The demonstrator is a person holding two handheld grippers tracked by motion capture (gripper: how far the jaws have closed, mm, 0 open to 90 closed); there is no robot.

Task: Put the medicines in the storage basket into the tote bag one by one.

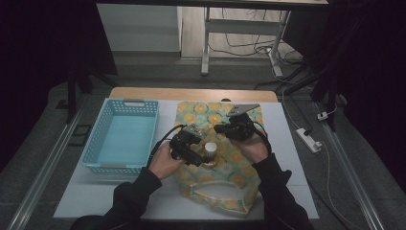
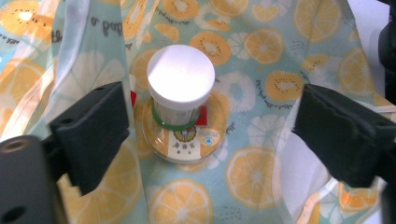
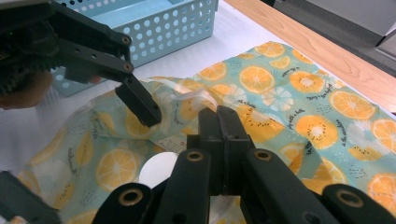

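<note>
Two grippers work over a citrus-print bag (image 1: 218, 158) lying on the table (image 1: 297, 191) just right of the blue basket (image 1: 122, 136). A small white-capped jar (image 2: 181, 100) stands upright inside the bag's opening, its long axis vertical, directly ahead of the left gripper (image 2: 205, 135) and between its jaws, which stand wide apart and clear of it. The left hand is clearly the nearer one. The right gripper (image 3: 219, 140), on the jar's far side from the basket, has its jaws pressed together, seemingly pinching the bag's edge, though the fabric between them is hard to make out. Bag folds hide the jar's base.
</note>
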